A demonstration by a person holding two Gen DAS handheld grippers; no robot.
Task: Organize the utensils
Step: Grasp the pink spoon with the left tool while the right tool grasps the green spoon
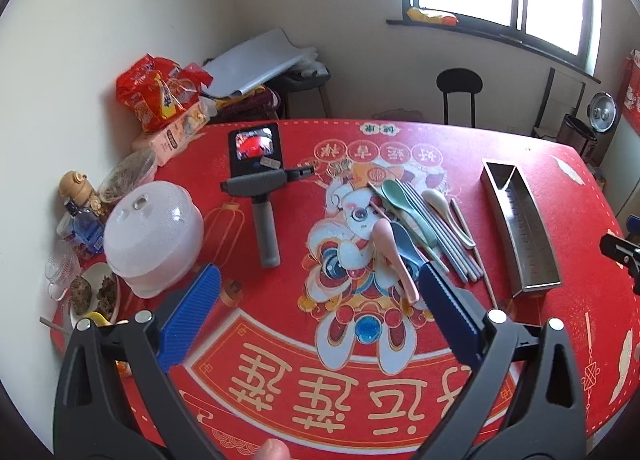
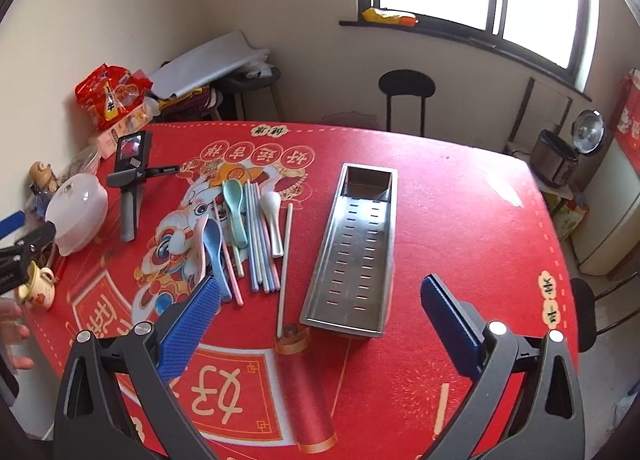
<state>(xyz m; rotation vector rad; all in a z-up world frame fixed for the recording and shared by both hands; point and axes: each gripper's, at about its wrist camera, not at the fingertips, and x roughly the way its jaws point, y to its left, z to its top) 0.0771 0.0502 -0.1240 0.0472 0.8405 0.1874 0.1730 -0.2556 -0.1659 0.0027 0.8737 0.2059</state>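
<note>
A pile of pastel spoons and chopsticks (image 1: 416, 225) lies on the red tablecloth (image 1: 280, 380), also in the right wrist view (image 2: 248, 236). It includes a pink spoon (image 1: 394, 256), a blue spoon (image 2: 216, 252), a green spoon (image 2: 236, 211) and a white spoon (image 2: 273, 219). A long steel perforated tray (image 2: 354, 248) lies empty to their right, also in the left wrist view (image 1: 520, 227). My left gripper (image 1: 320, 296) is open and empty, above the table short of the pile. My right gripper (image 2: 320, 300) is open and empty, short of the tray.
A grey handheld camera with screen (image 1: 260, 187) lies left of the pile. A white plastic dome lid (image 1: 154, 234), bowls, a bottle and snack bags (image 1: 160, 95) crowd the table's left edge. A black stool (image 2: 406, 99) stands beyond the far edge.
</note>
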